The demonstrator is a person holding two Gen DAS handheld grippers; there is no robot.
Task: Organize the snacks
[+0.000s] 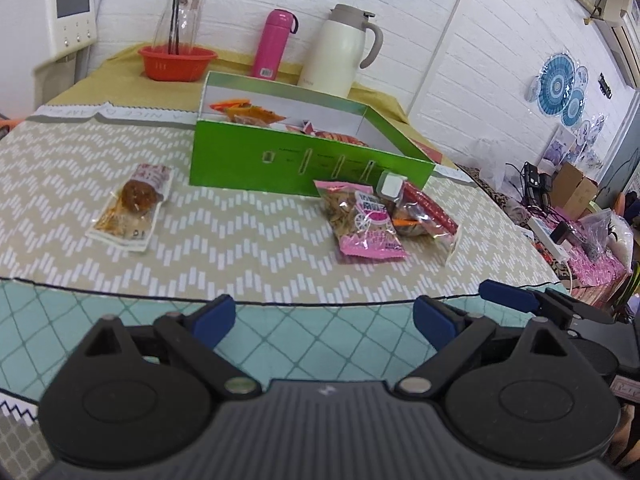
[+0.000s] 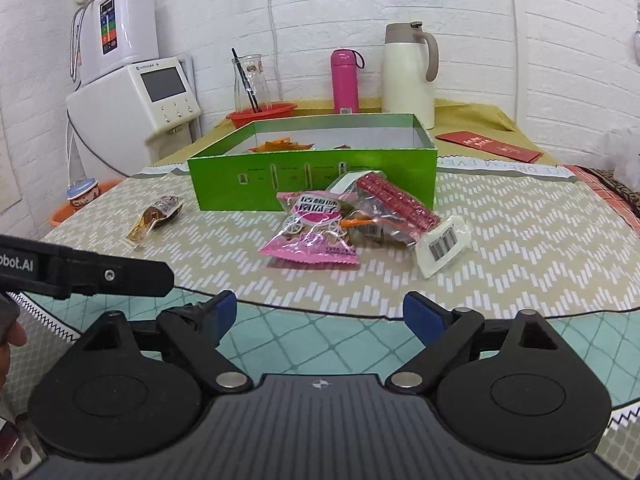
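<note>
A green open box (image 1: 280, 164) (image 2: 312, 176) stands mid-table with several snack packs inside. In front of it lie a pink snack bag (image 1: 366, 222) (image 2: 314, 234) and a clear pack with red sausages (image 1: 428, 208) (image 2: 396, 204), overlapping each other. Off to the left, a clear pack with a brown snack (image 1: 134, 204) (image 2: 154, 216) lies alone. My left gripper (image 1: 324, 320) is open above the near table edge, nothing between its blue pads. My right gripper (image 2: 320, 316) is open too, just short of the pink bag. The left tool's body (image 2: 80, 272) shows at left in the right wrist view.
At the back stand a red basket (image 1: 178, 62) with a glass carafe (image 2: 250, 80), a pink bottle (image 1: 274, 42) and a cream thermos jug (image 1: 342, 50). A white appliance (image 2: 140, 100) sits back left. A red envelope (image 2: 488, 146) lies back right. Cluttered goods (image 1: 568, 220) lie past the right edge.
</note>
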